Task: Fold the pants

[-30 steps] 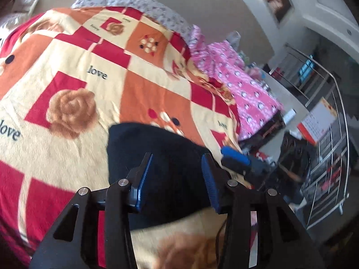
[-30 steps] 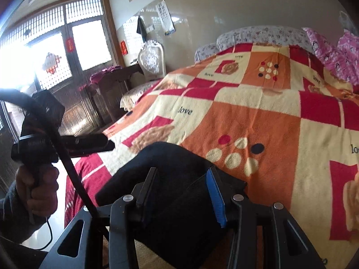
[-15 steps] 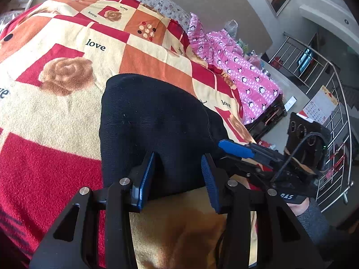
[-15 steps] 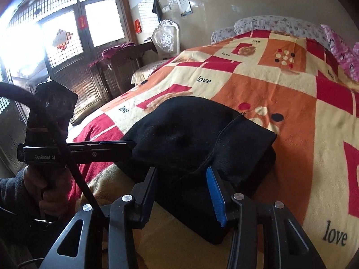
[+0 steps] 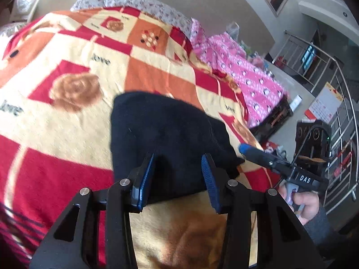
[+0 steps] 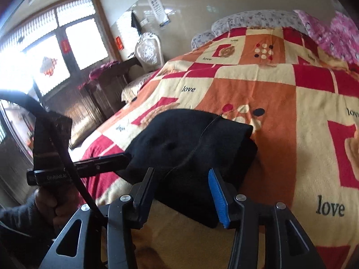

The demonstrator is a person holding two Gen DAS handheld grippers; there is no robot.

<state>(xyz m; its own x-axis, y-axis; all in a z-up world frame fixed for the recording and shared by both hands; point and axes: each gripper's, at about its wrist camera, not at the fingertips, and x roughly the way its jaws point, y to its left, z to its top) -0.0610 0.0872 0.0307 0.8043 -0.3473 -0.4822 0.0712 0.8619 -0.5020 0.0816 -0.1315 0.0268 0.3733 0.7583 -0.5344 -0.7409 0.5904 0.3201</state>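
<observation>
The black pants [image 5: 166, 139] are lying folded into a thick bundle on the patchwork blanket [image 5: 67, 116], at the middle of both views. The left gripper [image 5: 179, 168] is being held partly open at the bundle's near edge, gripping nothing. The right gripper's [image 6: 181, 179] jaws are opening, with cloth between them but not pinched.

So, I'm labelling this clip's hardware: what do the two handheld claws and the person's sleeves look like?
Both are black, angular claws with silver bolts and blue ribbed pads: the left claw, the right claw. Seen side-on, the right one has white "DAS" lettering and a black cable; the left one has faint white lettering and a thick black cable. Both sleeves are dark grey knit.
</observation>
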